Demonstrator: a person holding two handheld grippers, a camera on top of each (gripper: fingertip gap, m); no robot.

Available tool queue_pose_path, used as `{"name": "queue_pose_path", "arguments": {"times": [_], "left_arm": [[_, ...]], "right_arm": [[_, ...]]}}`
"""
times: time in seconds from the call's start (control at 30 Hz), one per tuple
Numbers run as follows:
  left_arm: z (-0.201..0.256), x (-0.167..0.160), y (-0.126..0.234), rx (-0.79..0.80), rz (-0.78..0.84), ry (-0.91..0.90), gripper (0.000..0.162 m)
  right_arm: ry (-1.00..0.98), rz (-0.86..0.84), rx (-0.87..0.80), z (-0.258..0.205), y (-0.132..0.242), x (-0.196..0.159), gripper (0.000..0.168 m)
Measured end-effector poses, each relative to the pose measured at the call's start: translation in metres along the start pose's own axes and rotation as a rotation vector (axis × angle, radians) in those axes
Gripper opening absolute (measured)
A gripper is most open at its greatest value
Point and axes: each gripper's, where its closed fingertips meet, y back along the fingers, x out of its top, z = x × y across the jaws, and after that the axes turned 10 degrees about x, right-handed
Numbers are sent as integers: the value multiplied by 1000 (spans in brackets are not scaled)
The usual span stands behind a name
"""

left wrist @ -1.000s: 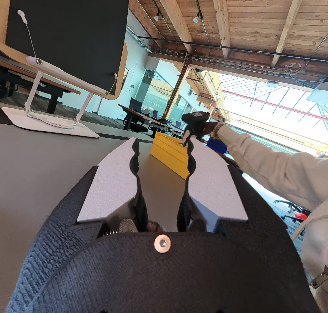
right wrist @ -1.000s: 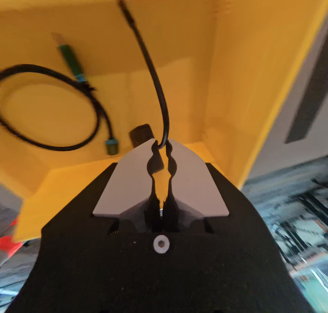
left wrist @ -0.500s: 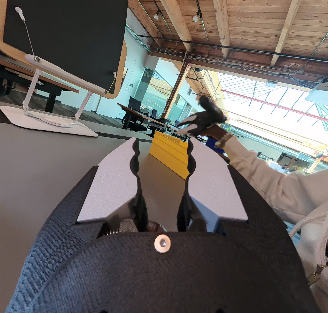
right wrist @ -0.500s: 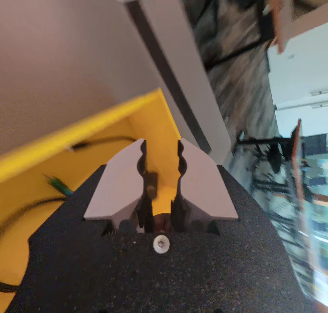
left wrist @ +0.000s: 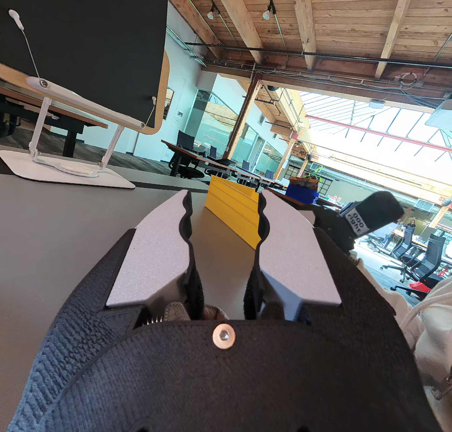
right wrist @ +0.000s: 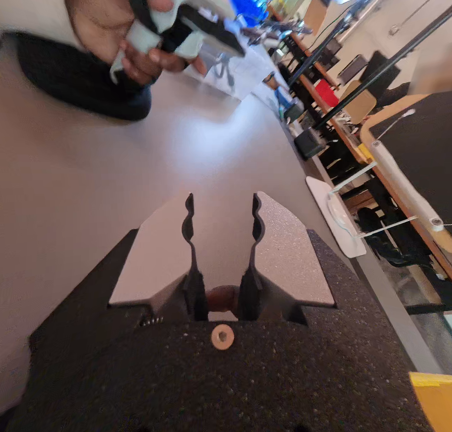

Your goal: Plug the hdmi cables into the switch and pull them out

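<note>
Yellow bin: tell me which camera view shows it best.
The left wrist view. There the yellow bin stands on the grey table ahead of the open left gripper, one long outer wall in sharp focus. The right wrist view catches only a blurred yellow corner at its lower right edge.

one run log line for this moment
left gripper: open, empty | right gripper: open, empty, over grey table | yellow plastic bin: on table | cables: unseen

Left tool [left wrist: 223, 220] parted and empty, right tool [right wrist: 222, 219] parted, empty
</note>
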Motion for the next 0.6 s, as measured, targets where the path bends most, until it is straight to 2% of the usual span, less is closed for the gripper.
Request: {"name": "queue_pose_path", "arguments": {"times": [0.1, 0.17, 0.27, 0.33, 0.43, 0.53, 0.6], "left_arm": [[4, 0, 1, -5, 5, -32, 52], [8, 2, 2, -6, 18, -78, 50], [20, 13, 3, -7, -10, -118, 51], [23, 47, 7, 30, 29, -151, 54], [-8, 122, 20, 262, 134, -239, 54], [-70, 180, 38, 537, 113, -349, 61], [-125, 193, 45, 681, 28, -300, 77]], "right_arm": [[-203, 207, 64, 0, -4, 17, 41], [-287, 180, 186, -16, -11, 8, 43], [-252, 119, 209, -22, -16, 4, 49], [-222, 112, 221, -26, -17, 4, 50], [-239, 107, 217, -25, -17, 3, 50], [-250, 107, 202, -22, -16, 2, 50], [-245, 104, 202, -23, -17, 2, 50]]}}
